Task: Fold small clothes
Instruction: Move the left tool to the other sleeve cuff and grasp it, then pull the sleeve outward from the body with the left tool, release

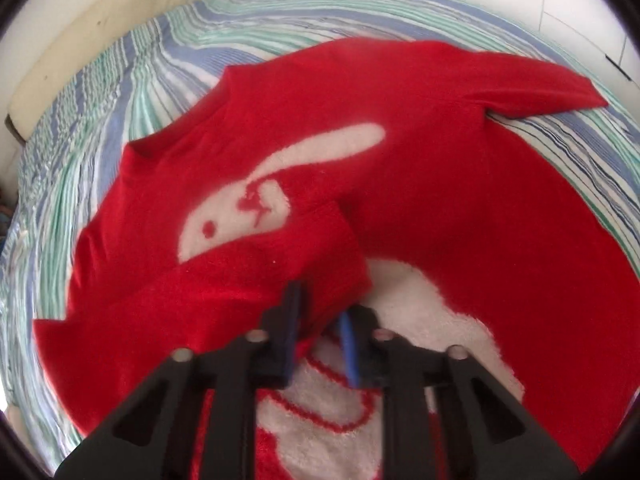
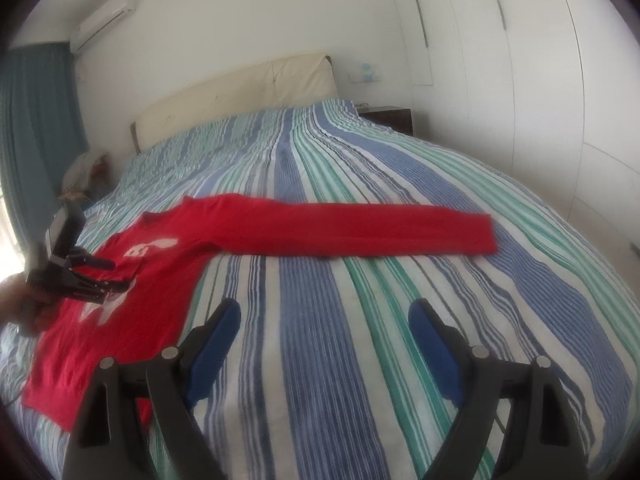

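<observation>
- The left gripper sits low over the sweater, its 2 black fingers with blue pads drawn close together and pinching a folded-over sleeve of the red knit.
- That sleeve lies across the sweater's front, covering part of the white rabbit picture worked into the chest.
- In the left wrist view the picture is smeared by motion, so the exact edge of cloth between the pads is hard to make out.
- The right gripper hangs above the bedspread with its 2 fingers spread wide and nothing between them; the blue pads are apart from the sweater.
- Just left of the right gripper, the sweater's body lies flat on the bed, its hem toward the camera.
- The other sleeve stretches straight out to the right across the blue, green and white stripes, flat and unfolded.
- From the right wrist view the left gripper shows at the far left, held in a hand, resting over the sweater's chest.
- Farther back, a cream headboard stands at the top of the bed.
- A dark nightstand sits beside the headboard on the right.
- White wardrobe doors fill the right wall.
- A teal curtain hangs at the left, with an air conditioner mounted on the wall above it.
</observation>
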{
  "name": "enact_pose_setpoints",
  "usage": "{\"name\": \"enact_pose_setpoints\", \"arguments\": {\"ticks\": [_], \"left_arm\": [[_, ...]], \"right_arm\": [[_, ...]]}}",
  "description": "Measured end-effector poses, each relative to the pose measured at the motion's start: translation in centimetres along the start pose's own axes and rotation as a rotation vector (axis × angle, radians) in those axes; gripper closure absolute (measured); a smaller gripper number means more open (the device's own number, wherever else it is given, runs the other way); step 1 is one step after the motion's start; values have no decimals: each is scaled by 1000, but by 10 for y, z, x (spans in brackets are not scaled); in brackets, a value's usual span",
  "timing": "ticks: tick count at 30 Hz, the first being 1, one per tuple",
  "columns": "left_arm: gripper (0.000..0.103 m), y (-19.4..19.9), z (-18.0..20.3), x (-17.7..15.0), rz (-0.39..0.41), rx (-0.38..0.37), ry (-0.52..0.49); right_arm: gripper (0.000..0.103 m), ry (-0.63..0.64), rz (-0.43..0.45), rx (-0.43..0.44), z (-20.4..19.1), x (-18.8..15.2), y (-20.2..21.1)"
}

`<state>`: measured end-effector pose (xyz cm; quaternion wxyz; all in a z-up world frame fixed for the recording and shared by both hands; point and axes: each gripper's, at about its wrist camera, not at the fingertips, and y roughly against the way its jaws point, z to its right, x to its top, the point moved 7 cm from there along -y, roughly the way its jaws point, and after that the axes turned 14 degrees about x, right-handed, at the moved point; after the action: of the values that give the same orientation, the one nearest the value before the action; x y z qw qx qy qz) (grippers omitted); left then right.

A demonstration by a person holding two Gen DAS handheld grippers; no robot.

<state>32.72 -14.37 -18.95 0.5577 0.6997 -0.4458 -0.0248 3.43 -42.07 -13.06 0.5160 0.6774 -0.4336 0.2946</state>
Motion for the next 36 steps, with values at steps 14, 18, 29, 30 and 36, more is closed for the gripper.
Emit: {"name": "enact_pose_setpoints", "arguments": {"ticks": [14, 18, 29, 30, 36], "left_arm": [[100, 84, -343, -242, -55, 327, 1147], [100, 57, -344, -308, -137, 372, 1291], [101, 54, -329, -365, -123, 365, 1484], [101, 56, -330, -368, -118, 362, 1502], [101, 58, -337, -377, -118, 375, 1509]], "right_arm": [[18, 76, -18, 33, -22, -3, -6], [18, 105, -30, 31, -31, -5, -12], [18, 159, -77, -33, -30, -18, -22], [18, 155, -81, -37, -29, -18, -24], [18, 159, -96, -53, -27, -22, -27]]}}
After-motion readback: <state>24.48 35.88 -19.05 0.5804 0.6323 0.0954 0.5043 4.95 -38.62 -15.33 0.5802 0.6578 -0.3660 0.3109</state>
